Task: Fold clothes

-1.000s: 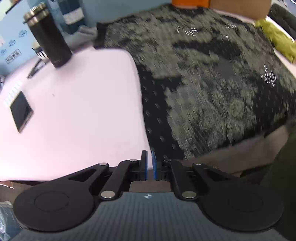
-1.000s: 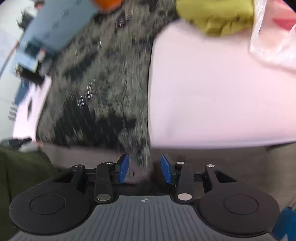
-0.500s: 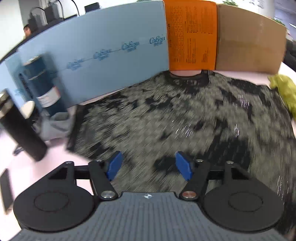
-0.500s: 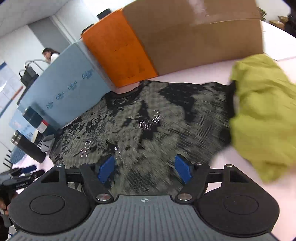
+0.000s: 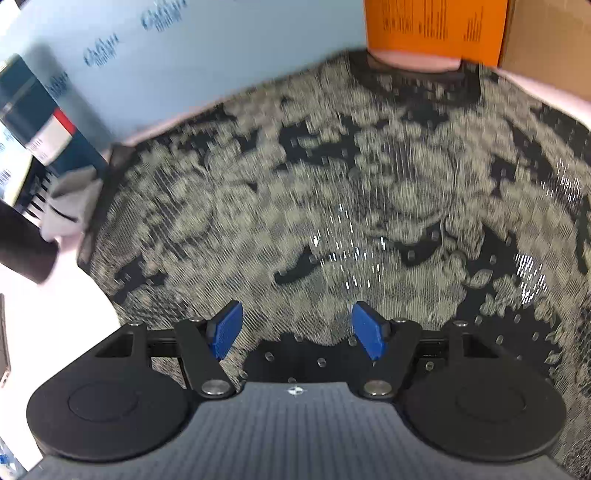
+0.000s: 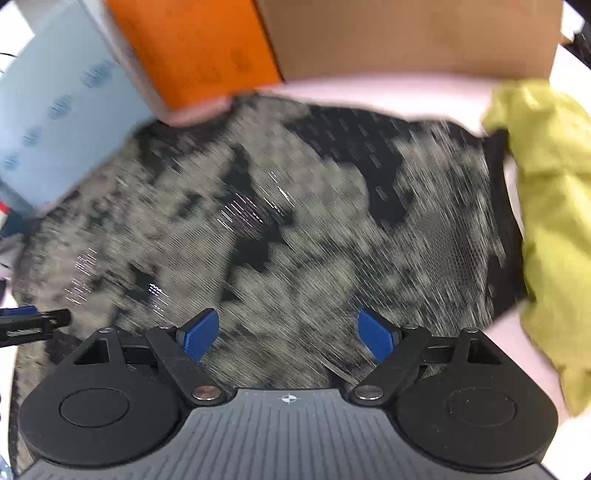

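A black shirt with a pale floral pattern (image 5: pixel 351 192) lies spread flat on the pink table, its neckline (image 5: pixel 413 74) at the far edge. My left gripper (image 5: pixel 297 328) hovers over the shirt's left half, jaws opening, nothing between the blue pads. My right gripper (image 6: pixel 288 334) hangs over the shirt (image 6: pixel 277 229) on its right half, jaws also opening and empty. The tip of the left gripper (image 6: pixel 33 319) pokes in at the left edge of the right wrist view. Both views are motion-blurred.
A yellow-green garment (image 6: pixel 554 206) lies bunched at the shirt's right edge. A blue board (image 5: pixel 221 55), an orange panel (image 5: pixel 436 26) and a cardboard box (image 6: pixel 406 33) stand along the back. A dark flask (image 5: pixel 22 247) and a grey cloth (image 5: pixel 70 206) sit at the left.
Both grippers let go at the near hem and swung forward over the shirt toward its collar. Their jaws went from nearly shut to wide apart.
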Demonstrator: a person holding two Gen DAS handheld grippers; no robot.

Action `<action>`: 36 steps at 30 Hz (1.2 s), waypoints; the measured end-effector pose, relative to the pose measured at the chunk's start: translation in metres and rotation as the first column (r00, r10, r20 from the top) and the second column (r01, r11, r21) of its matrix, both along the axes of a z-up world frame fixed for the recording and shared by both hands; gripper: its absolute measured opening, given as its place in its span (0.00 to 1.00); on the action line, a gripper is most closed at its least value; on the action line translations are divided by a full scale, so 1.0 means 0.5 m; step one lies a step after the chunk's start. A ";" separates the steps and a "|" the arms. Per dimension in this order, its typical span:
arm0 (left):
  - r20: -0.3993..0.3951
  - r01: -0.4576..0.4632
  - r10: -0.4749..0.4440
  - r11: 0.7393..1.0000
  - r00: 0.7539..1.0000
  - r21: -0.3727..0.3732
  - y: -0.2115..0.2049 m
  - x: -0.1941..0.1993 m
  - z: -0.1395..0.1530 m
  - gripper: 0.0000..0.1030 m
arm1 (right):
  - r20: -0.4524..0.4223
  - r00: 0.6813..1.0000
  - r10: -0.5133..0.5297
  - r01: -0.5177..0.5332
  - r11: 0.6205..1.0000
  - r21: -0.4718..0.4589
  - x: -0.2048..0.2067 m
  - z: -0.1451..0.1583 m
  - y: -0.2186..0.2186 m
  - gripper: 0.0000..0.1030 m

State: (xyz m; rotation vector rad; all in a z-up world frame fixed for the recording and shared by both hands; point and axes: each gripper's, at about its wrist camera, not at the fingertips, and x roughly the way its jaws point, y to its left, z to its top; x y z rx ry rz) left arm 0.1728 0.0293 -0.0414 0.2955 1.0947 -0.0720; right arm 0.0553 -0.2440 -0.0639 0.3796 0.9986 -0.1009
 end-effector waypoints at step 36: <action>0.021 -0.294 0.297 0.952 0.955 -0.078 0.157 -0.147 0.055 0.79 | 0.339 0.892 -0.300 0.253 0.951 0.176 -0.221 0.061 -0.239 0.86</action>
